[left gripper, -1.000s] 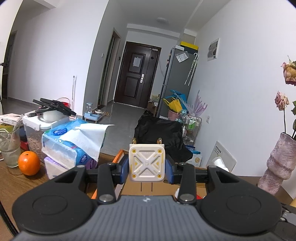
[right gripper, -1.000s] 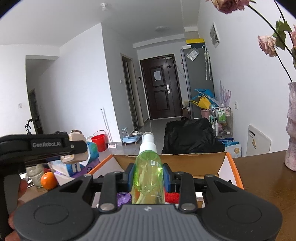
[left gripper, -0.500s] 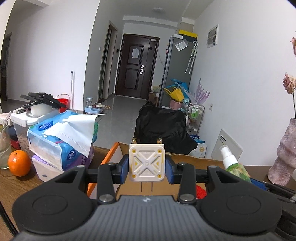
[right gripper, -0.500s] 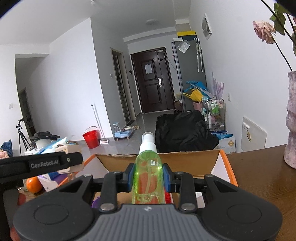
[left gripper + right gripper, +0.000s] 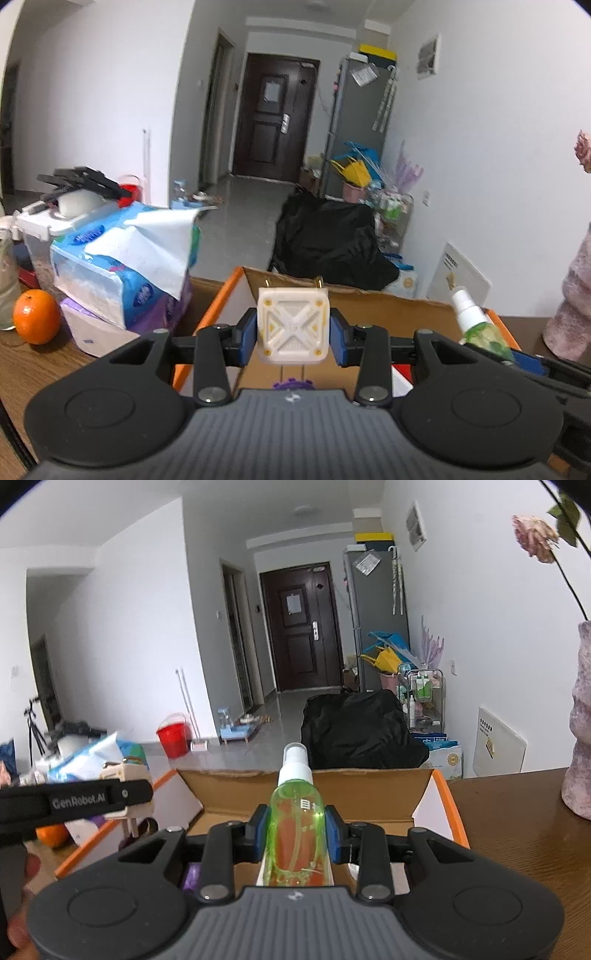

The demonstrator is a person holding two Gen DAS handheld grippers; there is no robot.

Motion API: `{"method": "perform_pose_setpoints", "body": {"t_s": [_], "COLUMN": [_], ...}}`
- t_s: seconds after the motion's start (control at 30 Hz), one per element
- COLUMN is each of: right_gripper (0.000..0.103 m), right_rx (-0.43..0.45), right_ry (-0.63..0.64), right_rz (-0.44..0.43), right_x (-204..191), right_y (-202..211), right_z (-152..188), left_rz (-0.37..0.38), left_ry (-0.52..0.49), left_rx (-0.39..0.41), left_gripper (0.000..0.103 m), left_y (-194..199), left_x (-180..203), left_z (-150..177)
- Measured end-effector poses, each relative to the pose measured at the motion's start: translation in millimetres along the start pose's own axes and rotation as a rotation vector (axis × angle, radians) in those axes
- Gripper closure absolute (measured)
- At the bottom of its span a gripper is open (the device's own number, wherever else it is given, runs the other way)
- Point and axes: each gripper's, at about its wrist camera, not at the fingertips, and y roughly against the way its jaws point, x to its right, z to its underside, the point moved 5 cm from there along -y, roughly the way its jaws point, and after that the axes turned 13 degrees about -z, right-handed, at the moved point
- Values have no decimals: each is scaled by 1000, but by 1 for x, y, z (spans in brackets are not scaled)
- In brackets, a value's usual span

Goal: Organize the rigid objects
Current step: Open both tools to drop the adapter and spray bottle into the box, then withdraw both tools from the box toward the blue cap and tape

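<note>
Wooden table (image 5: 517, 830): left claw (image 5: 293, 329) opening around plug (image 5: 292, 329); right claw (image 5: 297, 834) clamps bottle (image 5: 297, 830).

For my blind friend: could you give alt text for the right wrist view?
The right gripper holds a green spray bottle above an open cardboard box on a wooden table; the left gripper holds a white cube.

Green spray bottle (image 5: 297, 823) over cardboard box (image 5: 369, 794)

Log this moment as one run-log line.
left gripper: opening, white plug adapter between pads | right gripper: shut on green spray bottle | both over cardboard box
</note>
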Motion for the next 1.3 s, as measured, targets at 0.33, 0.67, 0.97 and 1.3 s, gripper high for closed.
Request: {"method": "perform_pose_setpoints", "body": {"t_s": [0.33, 0.67, 0.97, 1.3], "right_gripper": [6, 1, 0, 0], "right_rx": [67, 102, 130, 156], "right_ry": [4, -5, 39, 96], "right_rz": [23, 39, 28, 26], "right_x": [4, 7, -8, -25], "right_y": [23, 36, 55, 88], "right_z": [-4, -6, -4, 7], "left_rz": [-33, -45, -56, -71], "left_ry": [-4, 12, 20, 35], "left_rx": [80, 60, 82, 101], "left_gripper": [0, 0, 0, 0], "left_y": [22, 27, 46, 71], "left_x": [-15, -25, -38, -58], "left_z": [-5, -3, -2, 6]}}
